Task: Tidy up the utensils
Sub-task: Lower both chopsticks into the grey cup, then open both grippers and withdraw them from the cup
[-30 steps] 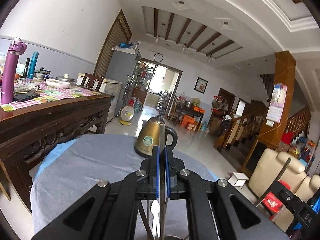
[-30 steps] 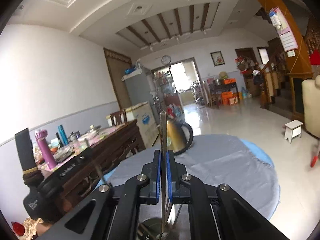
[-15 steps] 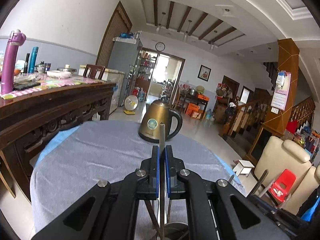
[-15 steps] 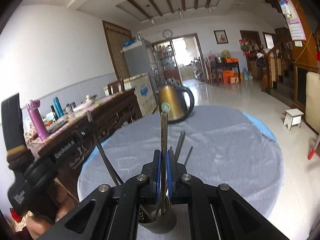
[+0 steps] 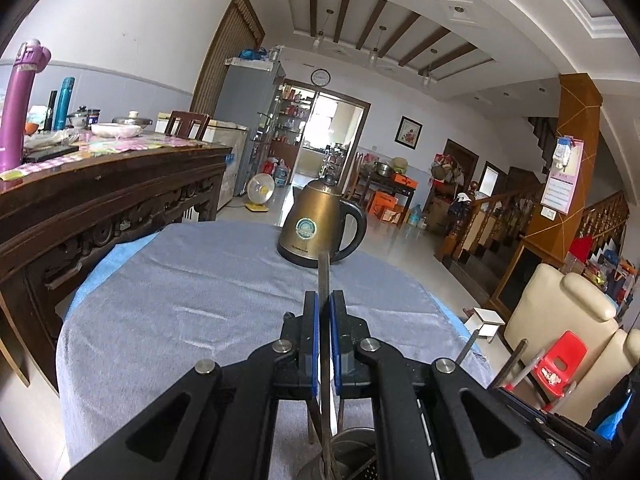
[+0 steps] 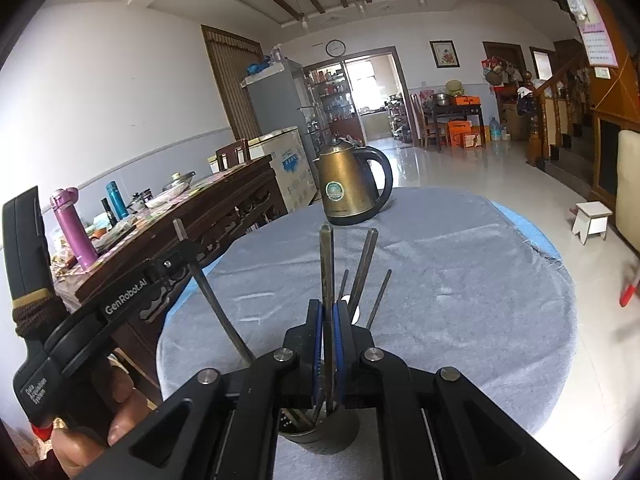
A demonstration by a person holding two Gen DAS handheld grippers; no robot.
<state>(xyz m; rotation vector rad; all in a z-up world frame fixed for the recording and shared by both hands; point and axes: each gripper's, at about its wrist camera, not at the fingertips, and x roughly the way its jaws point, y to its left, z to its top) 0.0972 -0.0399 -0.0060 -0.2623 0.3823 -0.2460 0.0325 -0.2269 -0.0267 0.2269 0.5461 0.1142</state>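
Observation:
My left gripper point(image 5: 324, 300) is shut on a thin metal utensil handle point(image 5: 323, 276) that stands upright, its lower end inside a round metal holder point(image 5: 352, 452) under the jaws. My right gripper point(image 6: 328, 308) is shut on another upright metal utensil handle point(image 6: 327, 264), its lower end in the same metal holder point(image 6: 320, 436). Several other metal utensils point(image 6: 366, 268) stand in the holder. The left gripper also shows in the right wrist view point(image 6: 182, 252), holding its slanted utensil point(image 6: 218, 308).
A brass electric kettle point(image 5: 320, 226) stands at the far side of the round table with grey cloth point(image 5: 180, 288). A dark wooden sideboard point(image 5: 100, 200) with bottles and dishes is at the left. A cream sofa point(image 5: 560, 312) and red stool point(image 5: 560, 364) are at the right.
Both grippers have moved down with their utensils, whose lower ends now sit in the metal holder. The table and kettle look higher in both views.

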